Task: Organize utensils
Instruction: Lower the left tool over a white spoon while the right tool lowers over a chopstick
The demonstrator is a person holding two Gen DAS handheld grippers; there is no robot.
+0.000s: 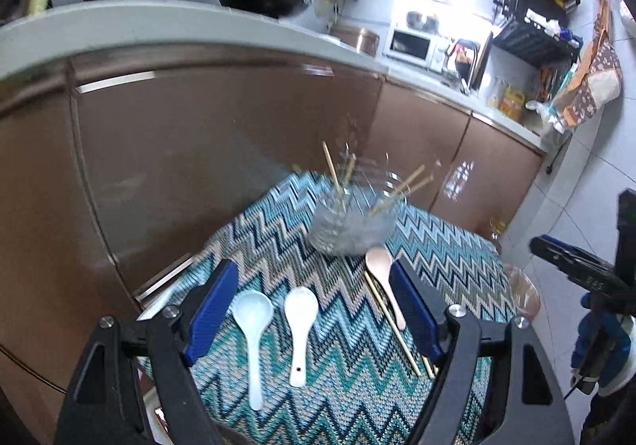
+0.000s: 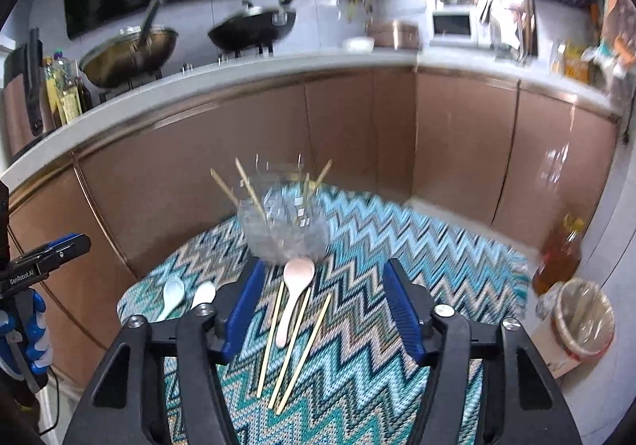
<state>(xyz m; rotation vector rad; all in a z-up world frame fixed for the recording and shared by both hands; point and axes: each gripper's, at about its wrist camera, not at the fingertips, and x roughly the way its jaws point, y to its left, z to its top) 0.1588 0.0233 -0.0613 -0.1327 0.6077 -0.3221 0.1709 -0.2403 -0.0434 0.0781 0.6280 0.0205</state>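
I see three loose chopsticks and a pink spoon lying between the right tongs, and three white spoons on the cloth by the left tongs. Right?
Not quite: there are two white spoons between the left tongs, not three, as the left wrist view shows. The rest holds: three loose chopsticks and the pink spoon lie on the cloth between the right tongs.

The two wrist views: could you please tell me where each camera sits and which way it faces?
Left wrist view: sits on the left gripper, looking forward and down over the zigzag-patterned cloth at two white ceramic spoons; its open blue-padded fingers show, plus the gloved right hand at the frame's right.
Right wrist view: sits on the right gripper, facing the pink spoon and three loose wooden chopsticks; the left hand shows at the frame's left.
Shared: cloth, spoons, clear glass holder with chopsticks, brown cabinets.
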